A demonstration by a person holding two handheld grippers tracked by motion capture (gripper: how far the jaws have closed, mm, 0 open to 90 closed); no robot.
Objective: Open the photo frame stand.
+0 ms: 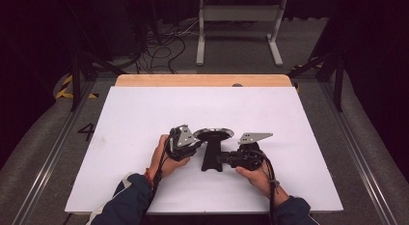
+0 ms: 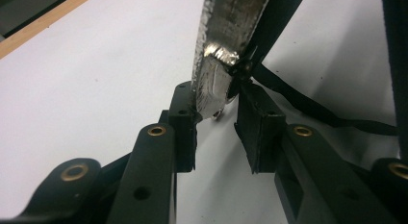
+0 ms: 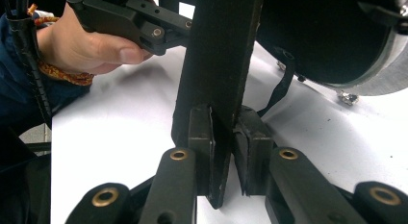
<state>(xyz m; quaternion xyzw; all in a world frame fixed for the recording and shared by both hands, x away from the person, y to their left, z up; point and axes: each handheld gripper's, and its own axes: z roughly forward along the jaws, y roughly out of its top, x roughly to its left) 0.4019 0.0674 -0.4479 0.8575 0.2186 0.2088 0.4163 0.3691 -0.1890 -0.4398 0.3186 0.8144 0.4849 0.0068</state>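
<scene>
The pan's (image 2: 226, 36) rim ran off the left gripper view's top edge. Its handle (image 3: 219, 65) was cut by the right gripper view's top edge.

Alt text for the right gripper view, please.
The right gripper clamps its black fingers on the flat black handle of a round silver-rimmed pan above the white table. Beyond, a hand holds the left gripper at the pan's edge.
</scene>
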